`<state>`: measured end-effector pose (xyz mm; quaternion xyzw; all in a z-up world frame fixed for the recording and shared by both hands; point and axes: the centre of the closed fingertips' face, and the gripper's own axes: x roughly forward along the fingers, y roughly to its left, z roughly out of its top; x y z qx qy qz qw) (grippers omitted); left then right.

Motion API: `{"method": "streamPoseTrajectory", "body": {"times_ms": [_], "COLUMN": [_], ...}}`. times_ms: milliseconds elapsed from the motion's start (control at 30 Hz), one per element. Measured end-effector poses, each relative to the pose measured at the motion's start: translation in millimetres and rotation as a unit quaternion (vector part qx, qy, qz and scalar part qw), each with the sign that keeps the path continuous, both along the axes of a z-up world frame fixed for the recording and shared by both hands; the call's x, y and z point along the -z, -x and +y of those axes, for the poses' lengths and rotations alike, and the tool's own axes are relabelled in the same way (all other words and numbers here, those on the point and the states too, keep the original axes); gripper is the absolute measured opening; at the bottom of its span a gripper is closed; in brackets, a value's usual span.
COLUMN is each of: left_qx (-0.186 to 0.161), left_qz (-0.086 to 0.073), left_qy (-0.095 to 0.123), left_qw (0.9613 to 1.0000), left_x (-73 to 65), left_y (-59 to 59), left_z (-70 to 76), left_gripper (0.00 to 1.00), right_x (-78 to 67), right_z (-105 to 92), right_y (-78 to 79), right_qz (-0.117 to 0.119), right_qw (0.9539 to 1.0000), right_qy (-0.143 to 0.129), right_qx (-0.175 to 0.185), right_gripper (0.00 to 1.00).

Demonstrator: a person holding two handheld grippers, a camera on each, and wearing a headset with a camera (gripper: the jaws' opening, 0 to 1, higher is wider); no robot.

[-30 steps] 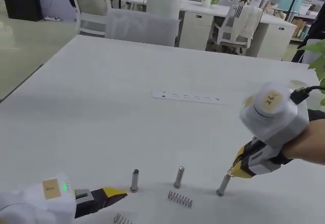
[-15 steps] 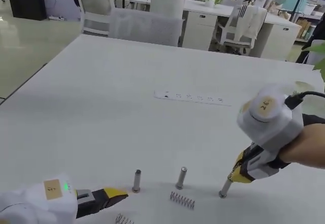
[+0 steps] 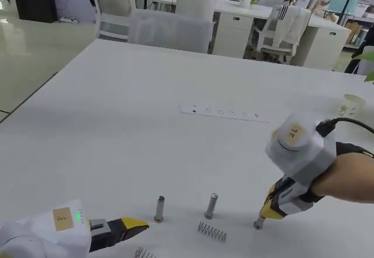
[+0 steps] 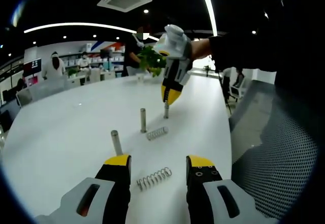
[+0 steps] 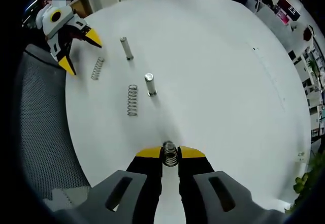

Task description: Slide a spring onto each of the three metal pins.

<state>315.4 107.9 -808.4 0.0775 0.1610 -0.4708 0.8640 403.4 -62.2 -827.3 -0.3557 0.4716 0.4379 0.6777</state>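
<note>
Three metal pins stand upright in a row on the white table: the left pin [image 3: 159, 209], the middle pin [image 3: 212, 205] and the right pin [image 3: 258, 224]. My right gripper [image 3: 270, 212] sits over the right pin, shut on a spring [image 5: 170, 151] seen end-on between its yellow tips [image 5: 170, 159]; only the pin's base shows below it. A loose spring [image 3: 211, 232] lies in front of the middle pin. Another spring [image 4: 154, 178] lies just ahead of my left gripper [image 4: 157, 161], which is open, low near the table's front edge, with nothing in its jaws.
A white power strip [image 3: 225, 113] lies flat across the table's middle. Chairs [image 3: 169, 31] and desks stand beyond the far edge. A mesh chair back [image 5: 43, 132] is close to the near table edge.
My right gripper has come down along the right pin, so less of the pin shows below its tips. The left gripper has stayed put.
</note>
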Motion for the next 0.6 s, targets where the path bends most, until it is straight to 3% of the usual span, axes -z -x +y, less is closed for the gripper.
{"method": "streamPoseTrajectory", "body": {"times_ms": [267,600], "left_qx": [0.001,-0.001], "left_qz": [0.001,0.0], "left_qy": [-0.002,-0.001], "left_qw": [1.0,1.0], "left_x": [0.5,-0.2], "left_y": [0.5,-0.3], "left_z": [-0.8,-0.1], "left_gripper": [0.37,0.37], "right_x": [17.0,27.1], "right_z": [2.0,0.6], "right_y": [-0.3,-1.1], "right_qz": [0.001,0.001], "right_qw": [1.0,0.9999], "right_qy": [0.005,0.012], "right_qx": [0.001,-0.001], "right_gripper": [0.09,0.09]}}
